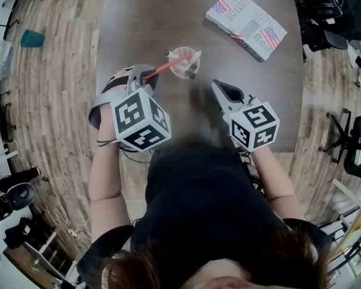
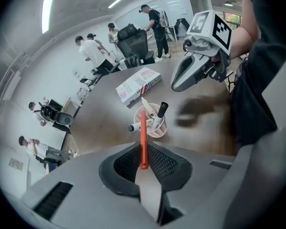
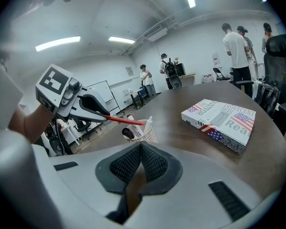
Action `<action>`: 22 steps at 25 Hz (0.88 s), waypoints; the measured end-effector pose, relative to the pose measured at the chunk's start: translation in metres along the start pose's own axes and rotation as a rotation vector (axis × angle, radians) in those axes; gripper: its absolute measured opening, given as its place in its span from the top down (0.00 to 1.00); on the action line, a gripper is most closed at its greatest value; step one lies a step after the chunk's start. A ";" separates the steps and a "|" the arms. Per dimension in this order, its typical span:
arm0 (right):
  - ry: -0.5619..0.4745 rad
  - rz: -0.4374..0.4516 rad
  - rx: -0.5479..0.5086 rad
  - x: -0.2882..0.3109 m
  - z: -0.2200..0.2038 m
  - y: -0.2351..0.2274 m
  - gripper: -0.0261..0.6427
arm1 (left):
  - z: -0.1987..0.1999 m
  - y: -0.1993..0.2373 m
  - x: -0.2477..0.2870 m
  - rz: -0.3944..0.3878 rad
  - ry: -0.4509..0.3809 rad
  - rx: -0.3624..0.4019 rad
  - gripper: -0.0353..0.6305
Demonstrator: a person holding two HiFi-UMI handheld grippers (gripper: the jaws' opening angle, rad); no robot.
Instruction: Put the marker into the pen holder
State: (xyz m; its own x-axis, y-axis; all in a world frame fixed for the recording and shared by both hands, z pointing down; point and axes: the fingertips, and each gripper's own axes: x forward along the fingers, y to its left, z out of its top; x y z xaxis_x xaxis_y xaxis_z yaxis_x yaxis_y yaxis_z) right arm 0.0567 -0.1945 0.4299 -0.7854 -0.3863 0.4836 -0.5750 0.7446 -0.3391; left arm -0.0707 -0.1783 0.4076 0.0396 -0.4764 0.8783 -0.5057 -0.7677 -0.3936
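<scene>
My left gripper [image 1: 150,76] is shut on a red marker [image 1: 166,67], which sticks out toward the mesh pen holder [image 1: 185,64] with its far tip over the rim. In the left gripper view the red marker [image 2: 143,136] runs from between the pads up to the pen holder [image 2: 152,121], which holds several other pens. My right gripper [image 1: 217,85] hovers just right of the holder, shut with nothing in it. From the right gripper view, the red marker [image 3: 120,119] reaches from the left gripper [image 3: 101,110] to the pen holder [image 3: 143,132].
A paperback book [image 1: 246,23] with a flag-pattern cover lies at the table's far right. The dark round table [image 1: 138,17] ends near the person's body. Beyond it are a wooden floor, office chairs [image 1: 325,11] and people standing in the room.
</scene>
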 end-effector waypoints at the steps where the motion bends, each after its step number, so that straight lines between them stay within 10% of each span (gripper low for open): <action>1: 0.003 0.001 0.003 0.001 -0.001 -0.001 0.94 | 0.001 0.001 0.001 0.002 0.015 0.024 0.85; 22: 0.027 0.025 0.061 0.012 -0.010 -0.007 0.94 | 0.020 0.003 0.036 -0.029 0.150 0.345 0.85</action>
State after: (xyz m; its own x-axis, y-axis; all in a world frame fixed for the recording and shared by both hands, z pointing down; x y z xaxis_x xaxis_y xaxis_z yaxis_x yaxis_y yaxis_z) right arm 0.0538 -0.1987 0.4463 -0.7937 -0.3528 0.4955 -0.5690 0.7187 -0.3996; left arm -0.0532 -0.2061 0.4324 -0.0898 -0.4037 0.9105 -0.1848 -0.8915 -0.4136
